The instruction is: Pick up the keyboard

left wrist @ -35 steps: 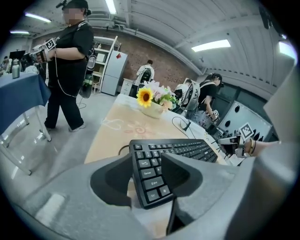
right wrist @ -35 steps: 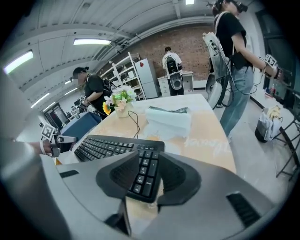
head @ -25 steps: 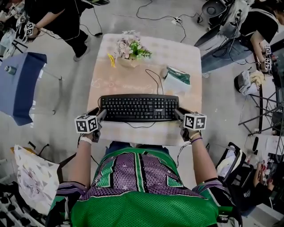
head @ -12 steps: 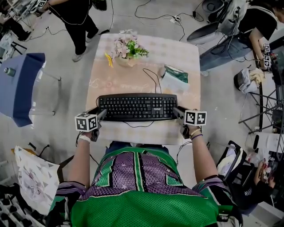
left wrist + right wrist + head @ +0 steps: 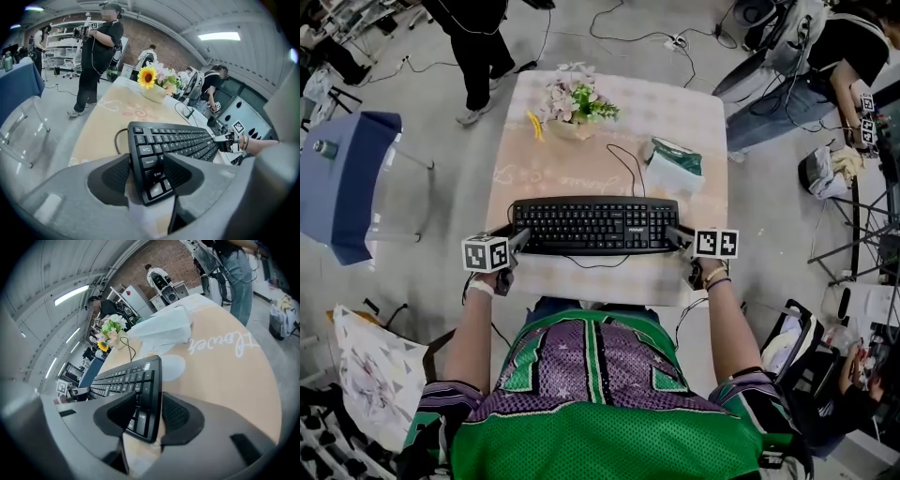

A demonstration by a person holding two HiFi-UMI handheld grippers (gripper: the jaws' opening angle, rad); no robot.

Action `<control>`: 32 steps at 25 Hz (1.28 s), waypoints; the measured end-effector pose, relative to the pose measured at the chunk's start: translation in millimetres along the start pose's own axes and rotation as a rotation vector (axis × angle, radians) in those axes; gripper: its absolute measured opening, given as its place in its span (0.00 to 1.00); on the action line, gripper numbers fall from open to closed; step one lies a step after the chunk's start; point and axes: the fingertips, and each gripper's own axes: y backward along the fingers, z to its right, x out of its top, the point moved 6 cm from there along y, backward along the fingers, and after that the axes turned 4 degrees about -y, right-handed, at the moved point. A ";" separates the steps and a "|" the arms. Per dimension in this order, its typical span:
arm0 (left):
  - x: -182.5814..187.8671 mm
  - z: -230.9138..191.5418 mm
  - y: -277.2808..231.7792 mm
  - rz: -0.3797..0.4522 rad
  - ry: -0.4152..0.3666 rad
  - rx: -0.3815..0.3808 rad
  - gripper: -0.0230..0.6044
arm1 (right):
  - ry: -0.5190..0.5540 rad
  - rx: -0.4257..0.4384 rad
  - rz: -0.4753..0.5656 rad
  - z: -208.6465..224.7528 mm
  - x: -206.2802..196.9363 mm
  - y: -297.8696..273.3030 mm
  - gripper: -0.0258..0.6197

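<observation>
As right claw (image 5: 149, 404) opens — keyboard (image 5: 125, 378) between.

Keyboard (image 5: 178, 143) keys read "Caps Lock" and "Shift"

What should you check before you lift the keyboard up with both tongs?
1. Left tongs around the keyboard's left end: ok.
2. Left tongs squeezing firmly: cannot tell.
3. Right tongs squeezing: not ok; the keyboard's right end sits between them, but their jaws have just been opening.
4. Nothing lying on top of the keyboard: ok.
5. Cable free to follow: cannot tell; where it ends is unclear.
6. Flowers and packet apart from the keyboard: ok.
</observation>
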 end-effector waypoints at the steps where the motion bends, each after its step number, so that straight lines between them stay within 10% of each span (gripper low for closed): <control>1: 0.1 0.1 -0.2 0.000 0.002 0.004 0.39 | -0.001 0.003 0.003 -0.4 0.1 -0.5 0.29; 32: 6.6 2.4 3.4 -0.012 0.089 0.002 0.38 | 0.134 -0.073 0.064 -20.2 -0.7 15.3 0.28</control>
